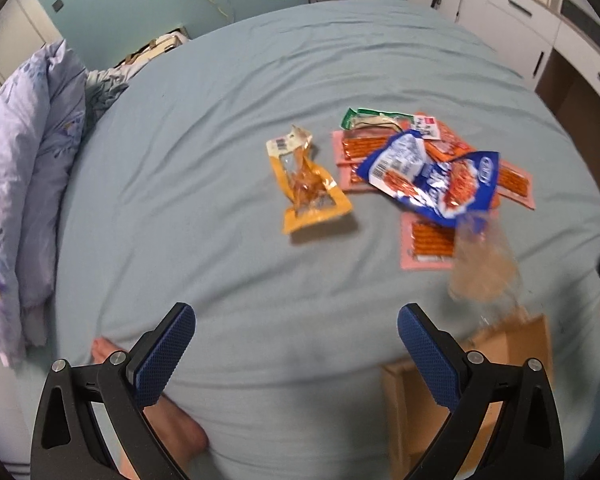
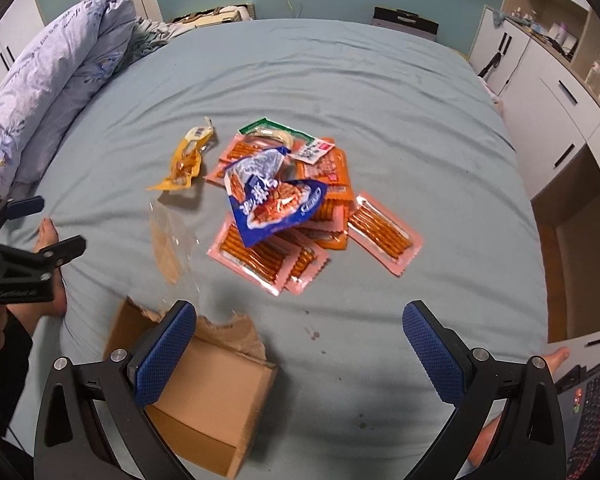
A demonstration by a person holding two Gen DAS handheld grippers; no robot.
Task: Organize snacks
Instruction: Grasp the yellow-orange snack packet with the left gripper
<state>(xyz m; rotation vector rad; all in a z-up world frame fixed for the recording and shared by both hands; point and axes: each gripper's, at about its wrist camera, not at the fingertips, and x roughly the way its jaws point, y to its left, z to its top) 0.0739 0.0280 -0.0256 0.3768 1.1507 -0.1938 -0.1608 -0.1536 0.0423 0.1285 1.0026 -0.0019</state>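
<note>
On the blue bed sheet [image 2: 380,92] a loose heap of snacks lies mid-bed: a blue foil bag [image 2: 274,204] sits on top of several flat pink packets [image 2: 384,234] of orange sticks, with an orange packet [image 2: 332,172] and a green-edged packet [image 2: 274,130] at the far side. A yellow packet [image 2: 186,160] lies apart, just left of the heap. Near the front edge, left of the pile, an open cardboard box [image 2: 204,380] with a torn rim waits, and a blurred clear plastic wrapper [image 2: 172,240] shows between the box and the snacks. The left gripper [image 1: 296,344] and the right gripper [image 2: 300,344] both hover above the sheet with jaws spread wide and nothing between them. These packets look light, thin and slick; the foil bag is puffy and would likely crumple or slide under a pinch. The flat sealed edges seem the safest hold, probably the crimped end of a pink packet that overhangs the pile, or the yellow packet's raised top seam.
</note>
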